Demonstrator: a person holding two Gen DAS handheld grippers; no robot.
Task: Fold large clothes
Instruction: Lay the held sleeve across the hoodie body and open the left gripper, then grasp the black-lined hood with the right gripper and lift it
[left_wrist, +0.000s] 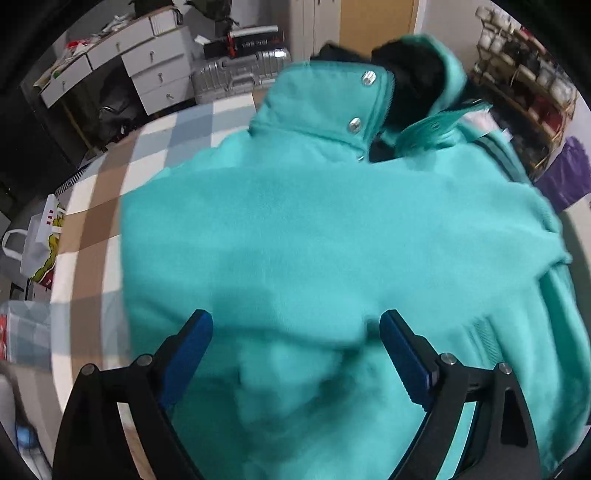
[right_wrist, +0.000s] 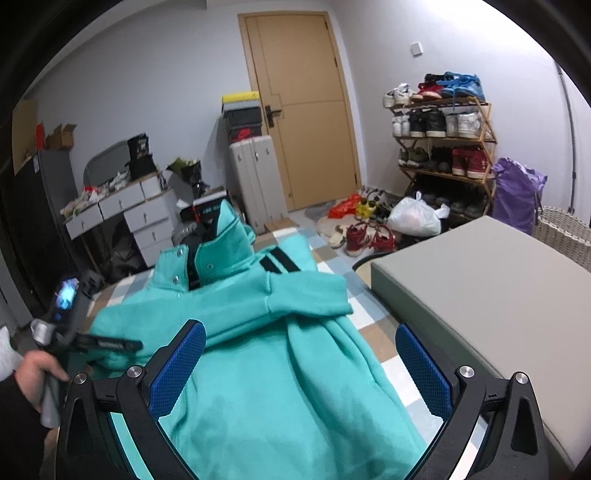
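Lengthwise, the teal jacket runs from both open, empty grippers, left gripper and right gripper, toward its collar at 12 o'clock.

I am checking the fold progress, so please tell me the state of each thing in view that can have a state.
Teal jacket: lying on the checkered cover, sleeve folded across the front, collar snaps undone.
Left gripper: open, over the jacket, holding nothing.
Right gripper: open, over the jacket, holding nothing.
Door: closed.
White drawers: closed.
Shoe rack: full of shoes.
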